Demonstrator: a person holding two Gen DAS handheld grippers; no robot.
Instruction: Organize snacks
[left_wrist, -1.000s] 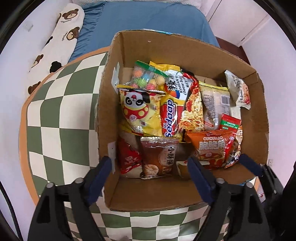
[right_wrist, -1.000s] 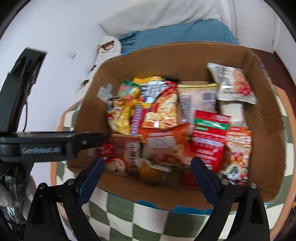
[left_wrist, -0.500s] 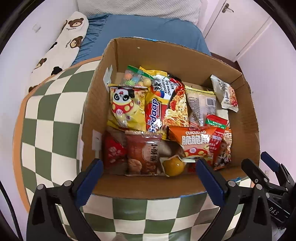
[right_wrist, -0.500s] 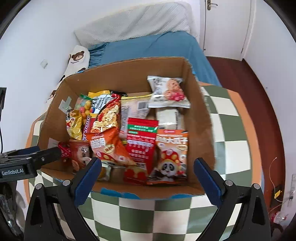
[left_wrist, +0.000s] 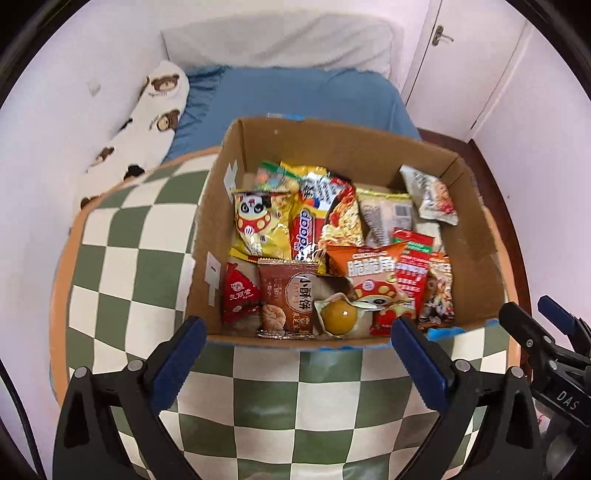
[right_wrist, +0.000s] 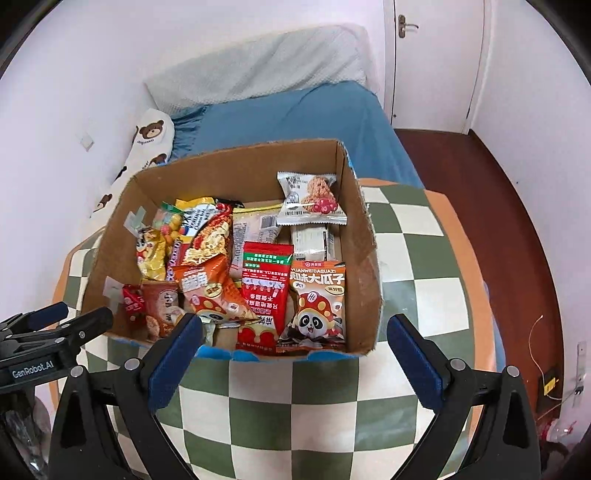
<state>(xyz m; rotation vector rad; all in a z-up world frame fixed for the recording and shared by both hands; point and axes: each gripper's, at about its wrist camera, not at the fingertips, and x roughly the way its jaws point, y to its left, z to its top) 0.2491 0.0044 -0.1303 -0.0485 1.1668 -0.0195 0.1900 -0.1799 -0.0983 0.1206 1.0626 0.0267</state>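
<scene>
Both hand-held grippers, left (left_wrist: 295, 345) and right (right_wrist: 293, 341), hover spread wide and empty before the cardboard box (left_wrist: 476, 236) packed with snacks (left_wrist: 306, 236) on the checkered desk (left_wrist: 140, 236), and a dive into those slippery overlapping packets risks pinching two together.

An open brown cardboard box (left_wrist: 476, 236) stands on the green-and-cream checkered surface (left_wrist: 295, 398), packed with colourful foil snack packets (left_wrist: 314, 229) lying overlapped inside.
</scene>
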